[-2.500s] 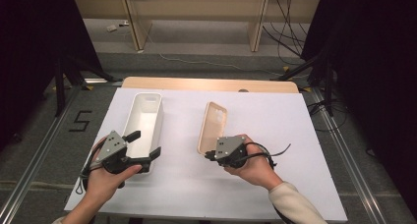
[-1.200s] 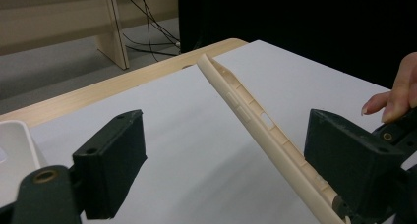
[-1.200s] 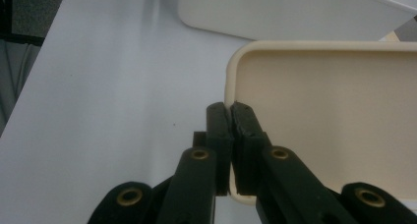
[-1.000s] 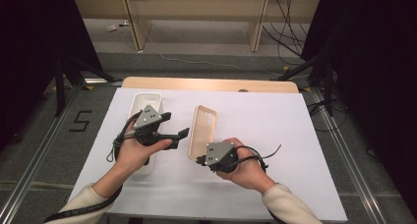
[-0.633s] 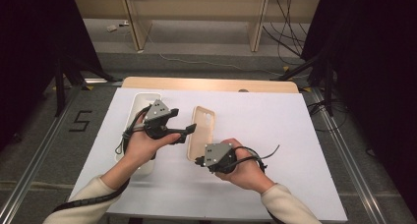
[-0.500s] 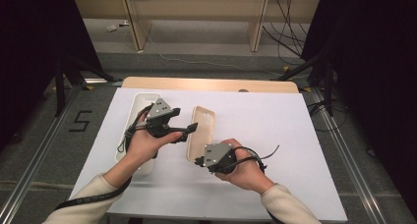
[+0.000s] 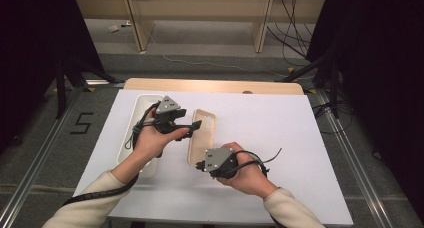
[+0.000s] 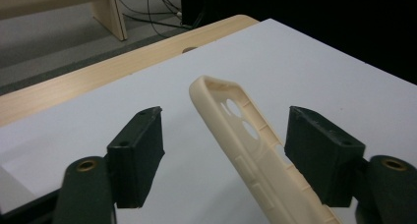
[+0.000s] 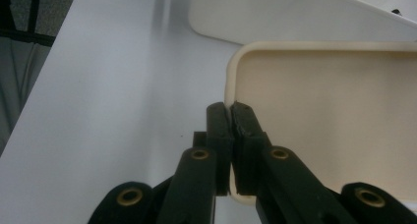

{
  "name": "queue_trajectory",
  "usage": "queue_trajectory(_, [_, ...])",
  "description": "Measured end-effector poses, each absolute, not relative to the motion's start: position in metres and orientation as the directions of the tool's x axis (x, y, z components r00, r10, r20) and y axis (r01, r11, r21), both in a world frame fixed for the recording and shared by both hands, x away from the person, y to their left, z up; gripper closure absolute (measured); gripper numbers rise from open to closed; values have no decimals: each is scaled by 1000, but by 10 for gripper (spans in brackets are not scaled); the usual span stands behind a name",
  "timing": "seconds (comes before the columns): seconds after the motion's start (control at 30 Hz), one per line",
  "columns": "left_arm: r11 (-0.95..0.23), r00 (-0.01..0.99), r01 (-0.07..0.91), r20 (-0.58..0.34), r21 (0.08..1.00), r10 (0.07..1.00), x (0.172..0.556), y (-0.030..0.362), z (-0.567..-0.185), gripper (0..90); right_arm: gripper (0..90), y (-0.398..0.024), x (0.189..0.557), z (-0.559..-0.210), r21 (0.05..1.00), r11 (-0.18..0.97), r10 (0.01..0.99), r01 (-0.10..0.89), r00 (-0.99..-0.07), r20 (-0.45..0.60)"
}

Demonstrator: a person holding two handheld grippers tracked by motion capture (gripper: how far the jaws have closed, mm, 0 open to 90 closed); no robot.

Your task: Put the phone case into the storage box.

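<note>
left gripper view: cream phone case [image 8: 246, 135] with camera holes, between closing jaws.

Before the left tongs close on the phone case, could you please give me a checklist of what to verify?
1. Right tongs clamped on the near rim of the phone case: ok.
2. Far end of the case between the left tongs, whose jaws have just been closing: ok.
3. Left pads touching the case: not ok, gaps on both sides.
4. Case centred between the left pads: not ok, it sits nearer one pad.
5. White tray apart from the case: ok.
6. Case undamaged: cannot tell.
</note>
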State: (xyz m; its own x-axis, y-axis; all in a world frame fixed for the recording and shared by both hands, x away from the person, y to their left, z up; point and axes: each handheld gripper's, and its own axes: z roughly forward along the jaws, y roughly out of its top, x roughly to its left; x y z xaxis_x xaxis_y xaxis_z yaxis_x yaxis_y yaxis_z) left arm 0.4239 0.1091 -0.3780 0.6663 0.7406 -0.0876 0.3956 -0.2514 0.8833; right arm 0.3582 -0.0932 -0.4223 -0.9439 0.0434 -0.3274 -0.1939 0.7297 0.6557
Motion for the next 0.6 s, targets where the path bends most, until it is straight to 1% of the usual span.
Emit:
queue_trajectory(0.1, [-250, 662, 413, -100, 876, 743, 427, 107, -380, 342, 883, -93, 358, -421, 655, 727, 38, -206, -940, -338])
queue_trajectory(0.33, [-240, 652, 444, -127, 863, 747, 433, 103, -383, 455, 883, -91, 355, -420, 647, 732, 31, -213, -939, -344])
queue_trajectory(0.37, [-253, 656, 446, -121, 858, 745, 434, 104, -383, 471, 883, -90, 355, -420, 646, 733, 34, -213, -937, -347])
queue_trajectory(0.4, [-236, 649, 452, -136, 860, 748, 434, 103, -383, 492, 883, -90, 355, -420, 646, 732, 31, -215, -938, -346])
queue_trajectory(0.57, [-221, 641, 460, -149, 860, 753, 435, 103, -384, 589, 883, -89, 354, -421, 637, 739, 28, -220, -934, -355])
queue_trajectory(0.6, [-236, 645, 459, -138, 857, 752, 435, 104, -384, 607, 883, -89, 354, -421, 637, 740, 26, -219, -936, -352])
